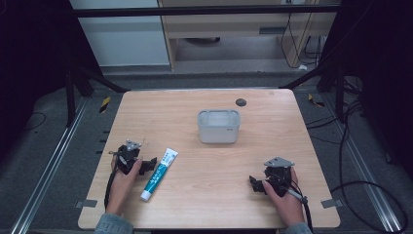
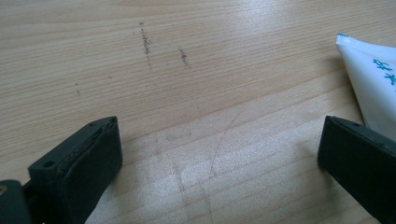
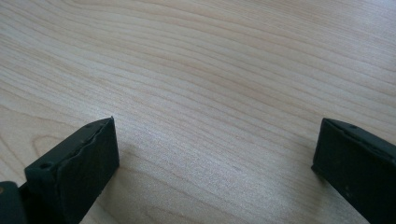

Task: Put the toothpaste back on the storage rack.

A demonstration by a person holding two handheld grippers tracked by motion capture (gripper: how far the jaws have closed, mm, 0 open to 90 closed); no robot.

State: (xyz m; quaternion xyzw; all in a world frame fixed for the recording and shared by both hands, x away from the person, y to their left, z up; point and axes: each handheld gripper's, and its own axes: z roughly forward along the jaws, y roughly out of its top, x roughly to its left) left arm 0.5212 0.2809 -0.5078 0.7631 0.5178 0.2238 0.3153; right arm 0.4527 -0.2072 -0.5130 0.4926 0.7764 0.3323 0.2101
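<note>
A person's two hands rest on a pale wooden bench [image 1: 209, 195], each holding a hand-held gripper. The left hand-held gripper [image 1: 147, 165] sits at the near left of the bench, its jaws spread wide and released, with nothing between them but bare wood. Just to its right lies a toothpaste tube [image 1: 159, 174], white at the flat far end and teal toward the white cap at the near end, stretched out on a slant with the cap pointing toward the near edge. In the left gripper view the tube's white crimped end [image 2: 369, 79] lies just behind the right-hand jaw, close to it; whether jaw and tube touch cannot be told. Faint dark scuff marks [image 2: 147, 44] show on the wood farther off in that view.

The right hand-held gripper [image 1: 255, 184] rests at the near right of the bench, well apart from the tube, its jaws likewise wide apart and holding nothing; the right gripper view shows plain wood grain between them. A grey three-cornered plate tops each gripper, and a cable trails from each toward the near edge.

A translucent grey plastic bin [image 1: 218, 126] stands upright toward the far middle of the bench, apart from both grippers and the tube. A small dark round disc [image 1: 240, 102] sits near the far edge, just beyond the bin.
</note>
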